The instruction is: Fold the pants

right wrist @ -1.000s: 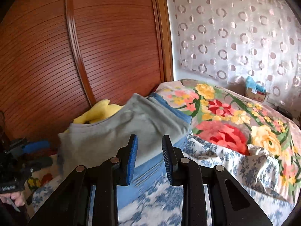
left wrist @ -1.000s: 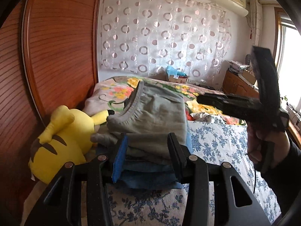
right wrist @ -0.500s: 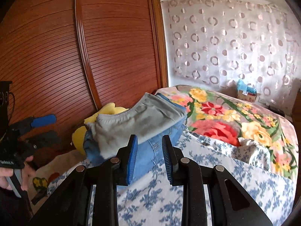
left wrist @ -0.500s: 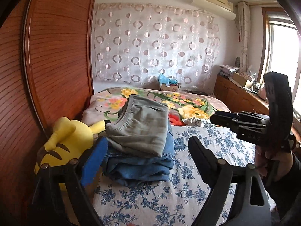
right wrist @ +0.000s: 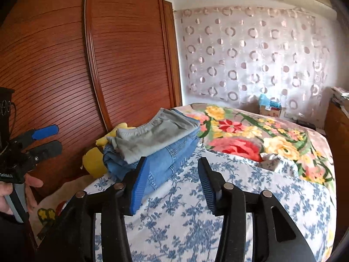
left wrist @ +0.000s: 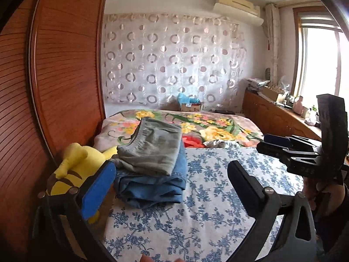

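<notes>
The left gripper (left wrist: 170, 187), jaws just spread wide and empty, faces the folded grey pants (left wrist: 152, 148) stacked on folded jeans (left wrist: 152, 185) just ahead on the bed (left wrist: 196, 229). The right gripper (right wrist: 172, 183), jaws just parted, holds nothing. A careless nudge could topple the stack towards the yellow plush toy (left wrist: 78, 168) beside it. No lettering is readable.

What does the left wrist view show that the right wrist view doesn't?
Only the left wrist view: the window, the right gripper from the side, and the whole yellow plush.

Only the right wrist view: the left gripper from the side, and the hand holding it.

Both: grey pants stacked on folded jeans on the bed, the wardrobe, and the curtain. Both grippers are open and empty, jaws having just been opening.
</notes>
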The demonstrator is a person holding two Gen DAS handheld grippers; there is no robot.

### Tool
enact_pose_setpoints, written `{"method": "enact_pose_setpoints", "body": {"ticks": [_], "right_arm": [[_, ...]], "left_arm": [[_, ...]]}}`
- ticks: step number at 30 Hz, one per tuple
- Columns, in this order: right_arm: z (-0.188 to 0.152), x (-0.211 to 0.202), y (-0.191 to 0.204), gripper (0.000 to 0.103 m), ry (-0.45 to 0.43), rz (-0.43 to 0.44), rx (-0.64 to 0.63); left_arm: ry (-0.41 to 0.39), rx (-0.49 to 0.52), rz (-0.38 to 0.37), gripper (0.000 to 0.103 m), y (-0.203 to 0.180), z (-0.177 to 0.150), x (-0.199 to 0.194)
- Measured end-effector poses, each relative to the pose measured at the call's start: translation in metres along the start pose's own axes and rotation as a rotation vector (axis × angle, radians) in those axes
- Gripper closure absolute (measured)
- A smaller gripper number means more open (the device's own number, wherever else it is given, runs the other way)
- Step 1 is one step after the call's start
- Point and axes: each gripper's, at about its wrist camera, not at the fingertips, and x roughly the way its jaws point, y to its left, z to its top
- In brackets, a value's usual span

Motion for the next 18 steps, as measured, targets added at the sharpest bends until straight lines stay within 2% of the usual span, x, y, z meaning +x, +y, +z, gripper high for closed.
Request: {"method": "enact_pose_setpoints", "body": {"ticks": [7, 10, 14, 18], "right_arm": [[-0.013, -0.036, 0.013, 0.043, -0.022, -0.056, 0.024], [-0.020, -0.052, 0.017, 0.040, -0.033, -0.085, 0.041], [-0.030, -0.070, 0.027, 0.036, -0.039, -0.135, 0.054], [-0.036, -0.088, 0.038, 0.034, -0.046, -0.186, 0.070]], "left_arm": [[-0.033, 0.017, -0.045, 0.001, -0.020, -0.001, -0.023], [-0.020, 0.021, -0.074, 0.001, -0.031, -0.002, -0.028], [-0.025, 0.026, -0.074, 0.001, -0.045, -0.004, -0.034], [-0.025, 0.022, -0.115, 0.001, -0.058, -0.006, -0.041]]}}
